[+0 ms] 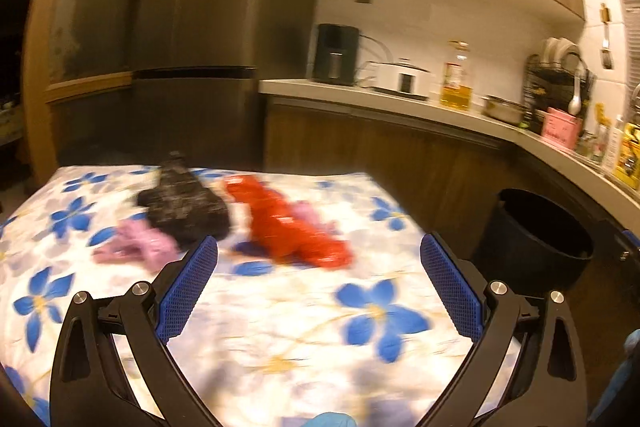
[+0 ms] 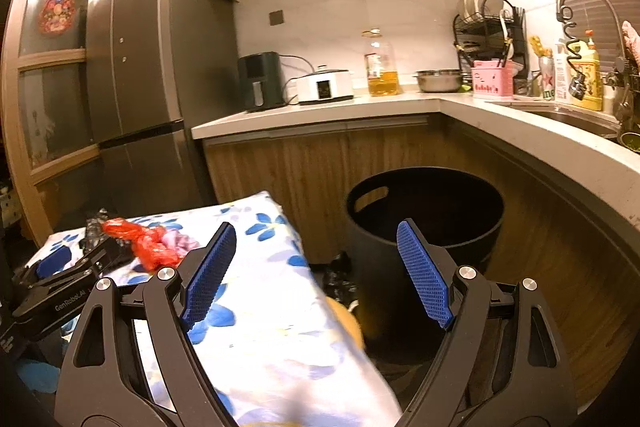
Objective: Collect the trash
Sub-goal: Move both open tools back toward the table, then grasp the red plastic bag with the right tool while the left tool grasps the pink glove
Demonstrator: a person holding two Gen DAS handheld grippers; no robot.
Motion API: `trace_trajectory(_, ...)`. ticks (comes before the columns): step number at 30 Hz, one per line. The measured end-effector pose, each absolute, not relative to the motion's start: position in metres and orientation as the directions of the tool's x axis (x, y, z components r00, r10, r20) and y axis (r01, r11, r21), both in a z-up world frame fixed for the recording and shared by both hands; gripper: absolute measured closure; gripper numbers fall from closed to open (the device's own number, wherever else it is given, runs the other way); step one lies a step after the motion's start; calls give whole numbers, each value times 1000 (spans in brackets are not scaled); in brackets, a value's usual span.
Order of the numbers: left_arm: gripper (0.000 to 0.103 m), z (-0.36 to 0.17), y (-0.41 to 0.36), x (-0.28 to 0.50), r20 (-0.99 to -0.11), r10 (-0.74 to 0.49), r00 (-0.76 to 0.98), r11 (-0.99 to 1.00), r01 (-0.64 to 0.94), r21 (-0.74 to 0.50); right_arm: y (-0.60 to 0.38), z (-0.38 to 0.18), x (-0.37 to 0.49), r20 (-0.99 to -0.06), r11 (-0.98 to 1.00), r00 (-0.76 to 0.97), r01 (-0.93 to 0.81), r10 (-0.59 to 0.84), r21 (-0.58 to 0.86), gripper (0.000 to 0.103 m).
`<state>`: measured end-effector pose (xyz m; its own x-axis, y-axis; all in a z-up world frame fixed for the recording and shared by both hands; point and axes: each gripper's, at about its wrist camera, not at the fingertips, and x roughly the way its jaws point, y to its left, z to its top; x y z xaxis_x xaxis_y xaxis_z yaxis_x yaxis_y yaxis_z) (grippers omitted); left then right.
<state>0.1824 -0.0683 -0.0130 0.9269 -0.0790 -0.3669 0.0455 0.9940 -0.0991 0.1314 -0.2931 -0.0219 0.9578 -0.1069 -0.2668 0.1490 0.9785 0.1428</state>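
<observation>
On the flowered tablecloth [image 1: 280,327] lie a red plastic bag [image 1: 288,223], a black crumpled bag [image 1: 184,207] and a pink wad [image 1: 140,243]. My left gripper [image 1: 319,255] is open and empty, a short way in front of the red bag. A black trash bin [image 2: 424,219] stands on the floor right of the table; it also shows in the left wrist view [image 1: 536,231]. My right gripper [image 2: 316,247] is open and empty, over the table's right edge facing the bin. The red bag [image 2: 148,243] and the left gripper [image 2: 64,287] show at the left of the right wrist view.
A grey fridge [image 2: 148,75] stands behind the table. An L-shaped counter [image 2: 500,123] carries an air fryer [image 2: 260,81], a cooker, an oil bottle, a bowl and a dish rack. A black bag [image 2: 340,279] lies on the floor by the bin.
</observation>
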Motion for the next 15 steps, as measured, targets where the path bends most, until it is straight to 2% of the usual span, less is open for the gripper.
trace_trajectory(7, 6, -26, -11, 184, -382, 56, 923, 994, -88, -67, -250, -33, 149, -293, 991, 956, 59, -22, 119, 22)
trace_trajectory(15, 6, -29, 38, 181, -372, 137, 918, 975, -191, -113, -183, -53, 198, -338, 993, 935, -90, 111, 78, 22)
